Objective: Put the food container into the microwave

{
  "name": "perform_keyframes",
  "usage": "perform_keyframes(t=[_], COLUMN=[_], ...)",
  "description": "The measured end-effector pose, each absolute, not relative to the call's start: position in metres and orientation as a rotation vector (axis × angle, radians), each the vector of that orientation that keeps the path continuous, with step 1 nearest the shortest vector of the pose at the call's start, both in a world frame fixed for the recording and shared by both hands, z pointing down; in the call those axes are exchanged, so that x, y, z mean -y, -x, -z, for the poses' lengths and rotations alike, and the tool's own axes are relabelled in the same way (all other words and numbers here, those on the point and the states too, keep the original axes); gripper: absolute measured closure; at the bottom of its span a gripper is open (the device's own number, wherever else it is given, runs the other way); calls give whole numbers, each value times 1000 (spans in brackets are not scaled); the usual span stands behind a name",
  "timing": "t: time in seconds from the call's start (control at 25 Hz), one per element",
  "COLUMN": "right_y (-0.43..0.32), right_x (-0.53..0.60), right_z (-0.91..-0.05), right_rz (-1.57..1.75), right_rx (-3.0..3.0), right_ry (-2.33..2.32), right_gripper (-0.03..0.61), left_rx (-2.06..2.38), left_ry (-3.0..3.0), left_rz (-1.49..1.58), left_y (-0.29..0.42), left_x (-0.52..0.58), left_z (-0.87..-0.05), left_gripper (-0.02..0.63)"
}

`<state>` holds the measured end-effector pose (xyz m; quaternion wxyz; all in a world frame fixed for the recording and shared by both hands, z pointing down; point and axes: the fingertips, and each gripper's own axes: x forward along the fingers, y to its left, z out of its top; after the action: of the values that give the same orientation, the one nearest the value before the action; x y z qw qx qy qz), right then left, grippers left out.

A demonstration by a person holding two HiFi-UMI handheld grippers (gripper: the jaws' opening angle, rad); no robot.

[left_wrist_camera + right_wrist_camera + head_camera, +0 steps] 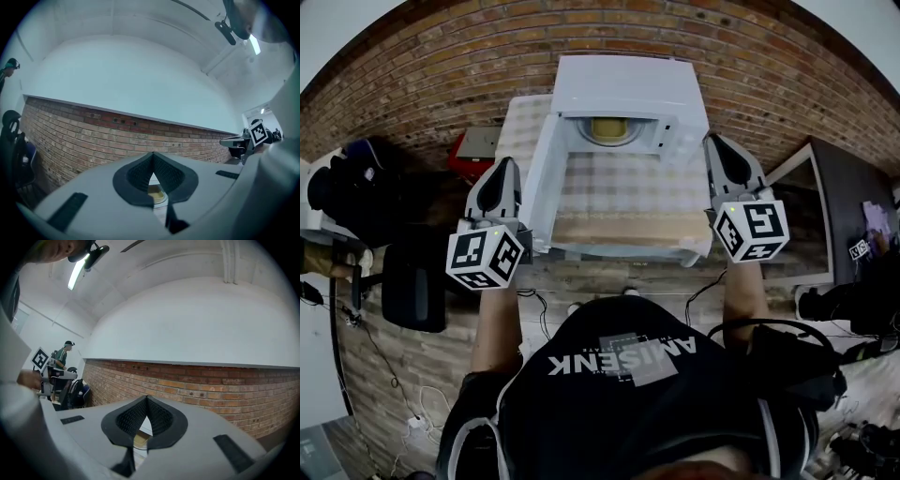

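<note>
Head view: left tongs and right tongs hovering on either side of the white microwave, whose door is standing open to the left. Food container sitting inside the cavity, toward the back. Checked cloth covering the surface. Brick wall running behind, black chair standing at left.

Left gripper view: tips pressing together, gripping nothing. Container showing through the slit beneath them. White wall rising above the brick.

Right gripper view: tongs likewise pressing tip to tip, holding nothing. A person standing far off at left.
</note>
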<state>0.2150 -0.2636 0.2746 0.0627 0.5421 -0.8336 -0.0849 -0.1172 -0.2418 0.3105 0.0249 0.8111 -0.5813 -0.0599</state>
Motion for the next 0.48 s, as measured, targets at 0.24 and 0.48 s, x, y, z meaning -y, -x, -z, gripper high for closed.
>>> perform_keyframes(t=[0.24,0.48], right_y=[-221,-224], right_x=[273,270], right_z=[-288,-286], right_rz=[217,259], right_rx=[2499,2470], right_ry=[-1647,-1651], right_gripper=[538,538], left_rx=[1788,1776], left_ry=[-2517,-2515], left_rz=[207,222], left_y=[117,118], left_x=[242,240], left_z=[-309,-308], left_gripper=[603,603])
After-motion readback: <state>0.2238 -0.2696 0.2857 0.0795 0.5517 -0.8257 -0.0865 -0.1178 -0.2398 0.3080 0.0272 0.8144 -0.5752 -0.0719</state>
